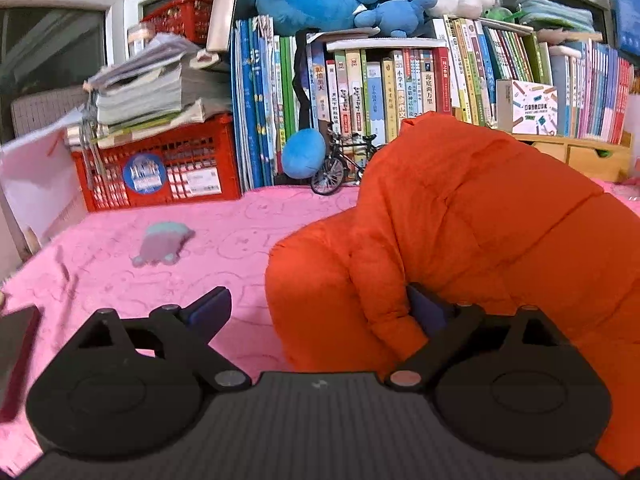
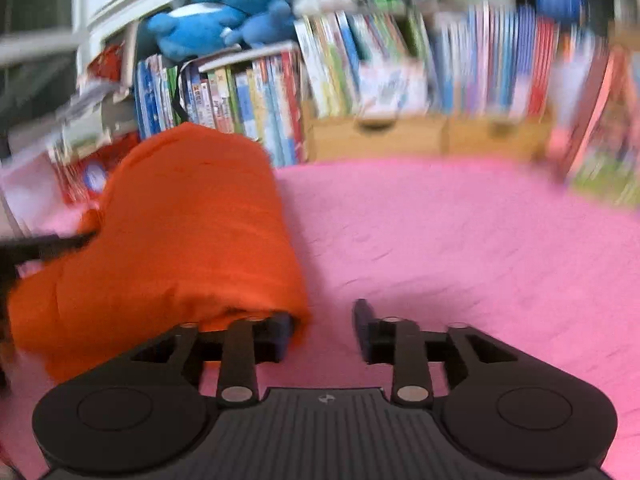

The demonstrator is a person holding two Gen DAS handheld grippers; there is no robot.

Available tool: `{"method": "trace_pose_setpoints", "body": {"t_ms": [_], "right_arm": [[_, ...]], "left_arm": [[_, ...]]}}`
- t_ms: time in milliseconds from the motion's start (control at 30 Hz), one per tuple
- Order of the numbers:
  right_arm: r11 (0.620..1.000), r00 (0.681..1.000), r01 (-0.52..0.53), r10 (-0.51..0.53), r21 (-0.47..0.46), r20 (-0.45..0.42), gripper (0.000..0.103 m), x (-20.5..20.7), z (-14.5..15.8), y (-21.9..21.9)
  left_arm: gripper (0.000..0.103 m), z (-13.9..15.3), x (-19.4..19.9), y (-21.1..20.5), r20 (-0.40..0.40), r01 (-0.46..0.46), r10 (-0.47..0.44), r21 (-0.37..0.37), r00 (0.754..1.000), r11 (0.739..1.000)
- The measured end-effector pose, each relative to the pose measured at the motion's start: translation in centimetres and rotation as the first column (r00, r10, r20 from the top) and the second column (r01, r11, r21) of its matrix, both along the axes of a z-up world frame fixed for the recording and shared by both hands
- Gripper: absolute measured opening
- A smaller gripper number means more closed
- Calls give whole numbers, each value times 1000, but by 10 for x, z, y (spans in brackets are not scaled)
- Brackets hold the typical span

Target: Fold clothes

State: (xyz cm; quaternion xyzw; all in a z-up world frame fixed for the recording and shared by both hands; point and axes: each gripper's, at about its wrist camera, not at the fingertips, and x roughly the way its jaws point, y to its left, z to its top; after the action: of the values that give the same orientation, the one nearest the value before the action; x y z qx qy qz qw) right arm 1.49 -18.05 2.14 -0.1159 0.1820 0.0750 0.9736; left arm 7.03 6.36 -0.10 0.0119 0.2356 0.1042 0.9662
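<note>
A: What does the left wrist view show that the right one misses?

B: At far left, a red plastic lattice crate (image 1: 160, 168) under stacked papers, then a small pale plush toy (image 1: 162, 244) lying on the pink patterned cloth of the worktop (image 1: 120, 264), a black model bicycle (image 1: 340, 164) before the upright books, and the puffy quilted orange jacket (image 1: 480, 216) bunched up at right.

A: And the right wrist view?

B: It is blurred. The same jacket (image 2: 188, 232) sits to its left on the pink cloth (image 2: 460, 240), with a light wooden drawer box (image 2: 420, 136) behind.

A: The left gripper?

B: The left gripper (image 1: 320, 312) is level and low over the cloth, fingers spread wide; its right finger presses into the jacket's folds, gripping nothing.

A: The right gripper?

B: The right gripper (image 2: 322, 332) is level too, fingers parted, the left one touching the jacket's edge, the other over bare cloth.
</note>
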Motion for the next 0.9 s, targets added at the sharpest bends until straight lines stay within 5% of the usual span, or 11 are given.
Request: {"method": "trace_pose_setpoints", "body": {"t_ms": [200,367,467,567,700,900], "right_arm": [[967,984,45,-1,-250,176,62,-31,13,14],[917,942,-136,237,-376,239,66,-19,10,89],[837,900,-147,334,-527,280,65,-12,-7,125],[759,890,-141,378,-636,254,61,-2,-28,134],[705,895,-142,392,-695,214,58,6,-41,123],[639,910,-142,384,-756,153,57,15,-58,102]], "left_arm": [[94,-1,0,-3,4,-8,8,-18,1000,1000],[94,0,0,-6,-2,-15,15,-2,1000,1000],[94,-2,1,-11,-11,-18,18,48,1000,999],[95,-6,3,-19,-11,-6,7,121,1000,993],[95,-10,5,-26,-19,19,-16,164,1000,986],[99,-11,8,-17,-40,56,-51,117,998,992]]}}
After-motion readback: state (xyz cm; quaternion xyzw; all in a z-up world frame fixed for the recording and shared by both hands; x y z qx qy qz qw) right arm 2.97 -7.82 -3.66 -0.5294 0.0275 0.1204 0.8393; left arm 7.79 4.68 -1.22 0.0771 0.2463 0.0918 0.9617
